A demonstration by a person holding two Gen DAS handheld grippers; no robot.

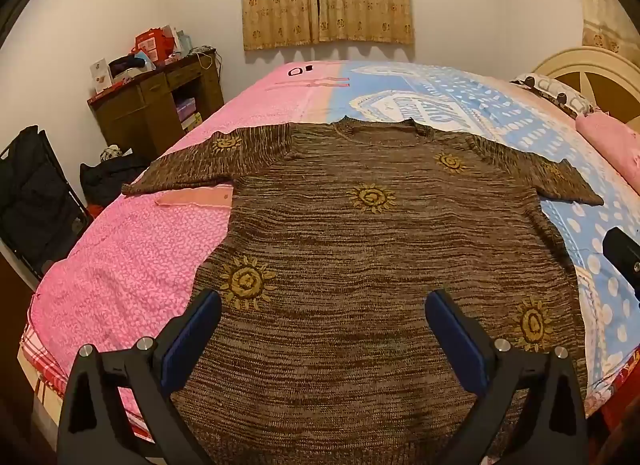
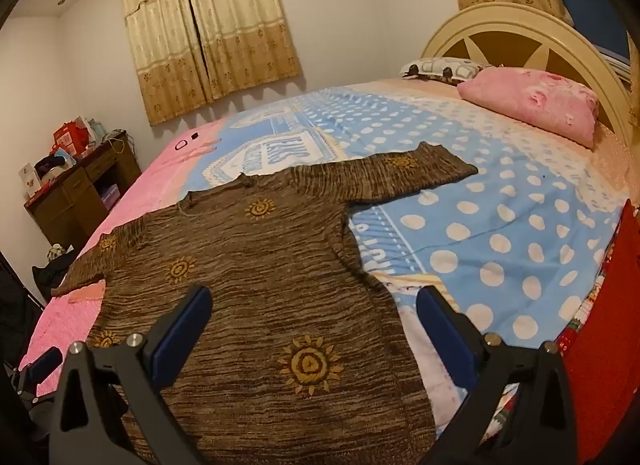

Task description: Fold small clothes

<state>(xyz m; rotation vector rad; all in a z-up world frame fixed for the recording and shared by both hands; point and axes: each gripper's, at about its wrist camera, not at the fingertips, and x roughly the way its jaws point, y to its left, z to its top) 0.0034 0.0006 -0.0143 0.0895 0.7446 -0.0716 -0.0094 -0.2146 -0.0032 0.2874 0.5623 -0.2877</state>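
Garment: brown marled knit sweater with yellow sun motifs (image 1: 360, 265) lies flat, front up, on the bed with the pink and blue polka-dot cover (image 2: 500, 233); neckline away from you, hem towards you, both sleeves spread out to the sides.
Step in hand: by my reading, the very start; the sweater is laid out and no fold shows yet.
Left gripper (image 1: 324, 325): your fingers (image 1: 192, 333) are spread wide over the lower body of the sweater, pitched down, with nothing between them; whether they touch the knit I cannot tell.
Right gripper (image 2: 314, 325): likewise spread wide and holding nothing, straddling the sweater's right side edge, one finger over knit, the other over the cover.
Next move: probably pinch one layer at a side edge or sleeve and carry it across the middle; you need both fingers around the fabric, not the cover beneath.
Surroundings: pink pillow (image 2: 532, 105) by the cream headboard (image 2: 520, 33), well apart from the sweater; dark wooden desk (image 1: 156, 105) beside the bed.
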